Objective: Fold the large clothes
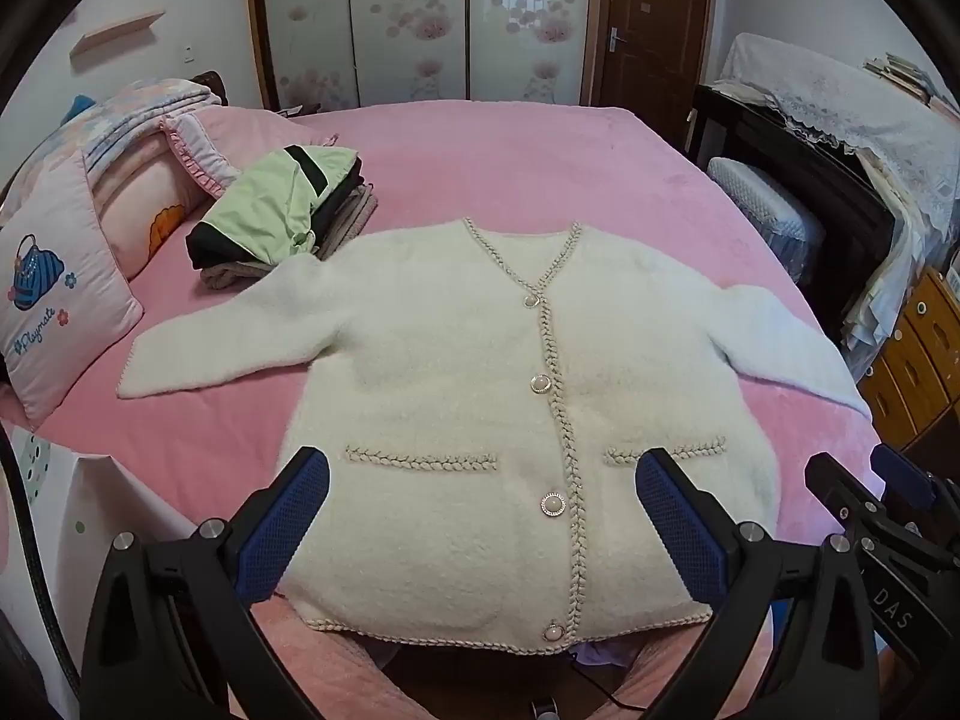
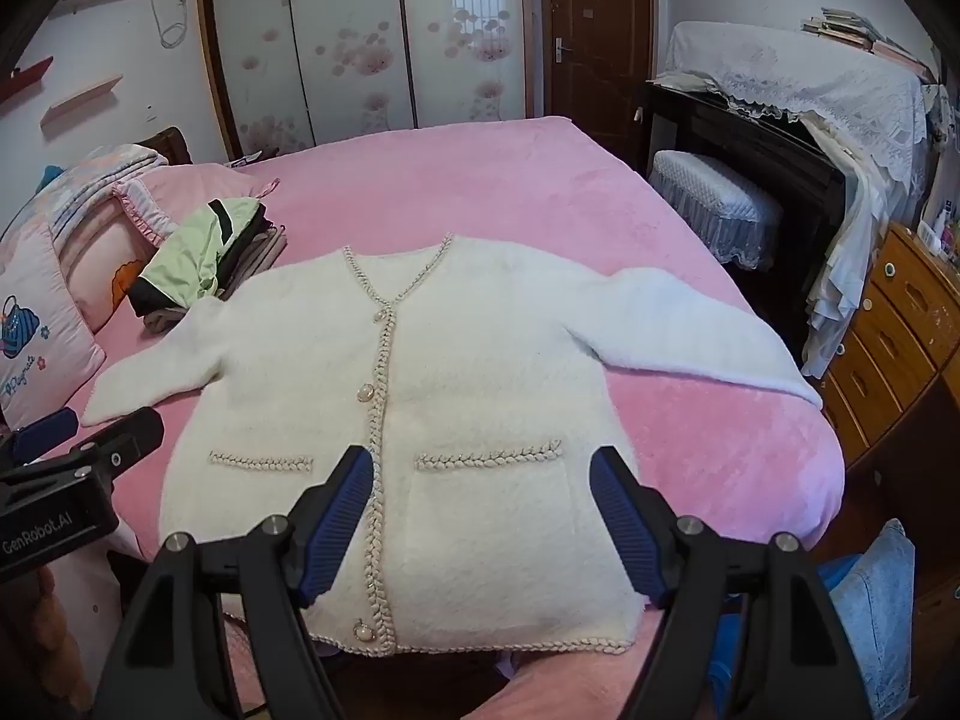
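I am looking into a bedroom: a bed (image 1: 510, 168) under a pink cover, sliding wardrobe doors (image 1: 408, 18) printed with pink flowers behind it, and a brown door (image 1: 651, 30) to their right. A pillow (image 1: 54, 306) at the bed's left edge carries a blue bag picture and script that I read as "Playmate", though the fisheye blurs it. From the right wrist view I can read "GenRobot.AI" on the body of the left tongs (image 2: 72, 450); from the left wrist view the letters "DAS" show on the right tongs (image 1: 888, 492), the rest cut off.

The white cardigan (image 1: 510, 396) lies flat, face up and buttoned, across the near half of the bed, sleeves spread toward the left and right edges, its hem at the near edge. A stack of folded clothes (image 1: 282, 210) with a green piece on top sits at the left, just beyond the left sleeve.

The left tongs (image 1: 480, 531) stand wide apart above the hem, one finger past the cardigan's left side, the other over its right pocket. The right tongs (image 2: 480, 525) are also spread wide and gripping nothing, straddling the right pocket near the hem.
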Demonstrator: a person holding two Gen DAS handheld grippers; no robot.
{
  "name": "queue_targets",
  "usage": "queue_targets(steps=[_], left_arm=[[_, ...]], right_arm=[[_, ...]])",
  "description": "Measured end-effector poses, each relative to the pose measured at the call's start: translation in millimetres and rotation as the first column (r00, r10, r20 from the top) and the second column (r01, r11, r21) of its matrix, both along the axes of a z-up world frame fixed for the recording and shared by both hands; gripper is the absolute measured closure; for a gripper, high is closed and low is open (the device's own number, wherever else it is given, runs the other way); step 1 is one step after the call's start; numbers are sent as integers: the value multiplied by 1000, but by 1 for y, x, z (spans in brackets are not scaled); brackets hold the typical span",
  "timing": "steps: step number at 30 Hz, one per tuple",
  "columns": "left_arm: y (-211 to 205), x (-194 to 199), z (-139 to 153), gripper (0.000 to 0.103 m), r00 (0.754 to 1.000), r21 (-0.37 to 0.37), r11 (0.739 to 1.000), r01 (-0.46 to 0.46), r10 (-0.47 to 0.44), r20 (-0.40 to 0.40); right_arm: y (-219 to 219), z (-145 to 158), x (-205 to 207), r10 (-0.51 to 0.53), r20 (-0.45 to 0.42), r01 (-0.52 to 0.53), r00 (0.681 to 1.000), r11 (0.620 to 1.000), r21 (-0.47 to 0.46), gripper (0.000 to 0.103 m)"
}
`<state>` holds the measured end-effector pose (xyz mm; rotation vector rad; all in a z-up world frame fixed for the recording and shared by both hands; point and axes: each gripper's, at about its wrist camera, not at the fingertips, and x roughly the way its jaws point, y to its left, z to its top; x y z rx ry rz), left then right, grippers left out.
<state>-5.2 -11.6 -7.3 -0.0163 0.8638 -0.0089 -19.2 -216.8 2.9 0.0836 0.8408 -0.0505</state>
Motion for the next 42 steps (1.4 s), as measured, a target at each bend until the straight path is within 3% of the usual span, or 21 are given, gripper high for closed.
queue_targets(steps=[42], left_arm=[[-11, 19, -5, 1, 999, -20, 1000, 10, -11, -46]], right_arm=[[4, 5, 12, 44, 2, -44, 999, 999, -12, 28]])
